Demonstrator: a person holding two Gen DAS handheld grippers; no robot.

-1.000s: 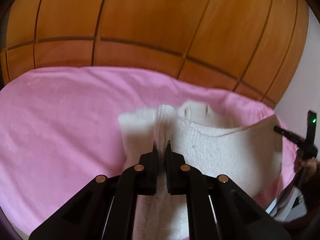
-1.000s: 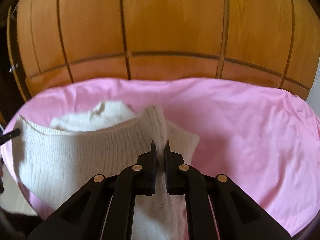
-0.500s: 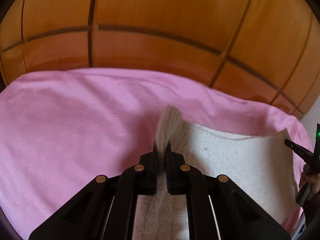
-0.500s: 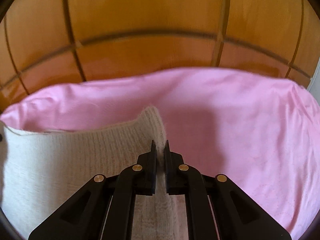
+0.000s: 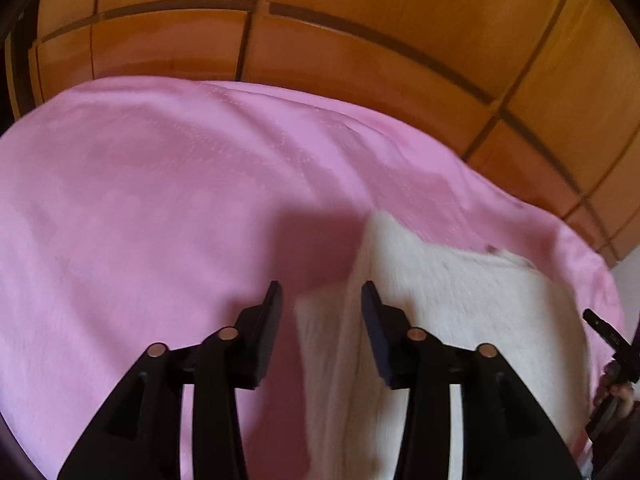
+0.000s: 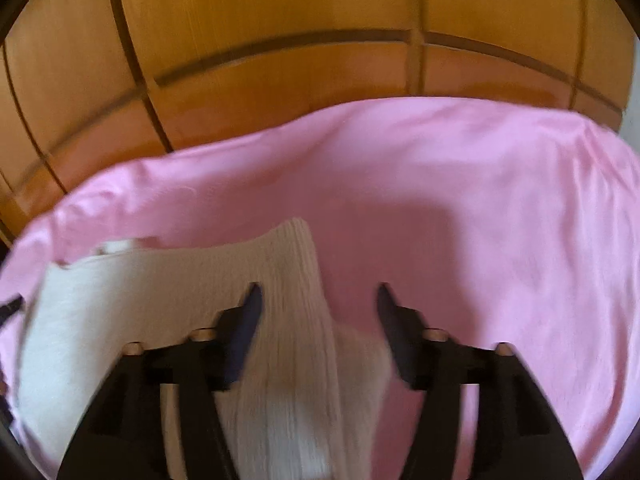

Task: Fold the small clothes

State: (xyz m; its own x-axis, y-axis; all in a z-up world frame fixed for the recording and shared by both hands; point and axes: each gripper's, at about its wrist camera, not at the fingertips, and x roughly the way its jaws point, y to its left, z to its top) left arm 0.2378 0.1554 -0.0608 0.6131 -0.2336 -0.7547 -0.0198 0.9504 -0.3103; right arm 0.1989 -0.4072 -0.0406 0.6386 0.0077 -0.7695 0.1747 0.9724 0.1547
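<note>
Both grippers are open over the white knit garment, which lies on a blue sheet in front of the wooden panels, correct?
Not quite: the sheet is pink, not blue, as both wrist views show. The rest holds: the left gripper and right gripper stand open over the white knit garment.

garment [image 5: 460, 312]: cream (ribbed knit) | sheet [image 5: 160, 200]: pink | panels [image 5: 360, 0]: orange-brown

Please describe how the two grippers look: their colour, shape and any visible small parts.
Both the left gripper and the right gripper are matte black, with two flat, tapering fingers on angular linkage arms joined by round copper-coloured rivets. The pads' inner faces look dark bluish. No cables or markings show.
</note>
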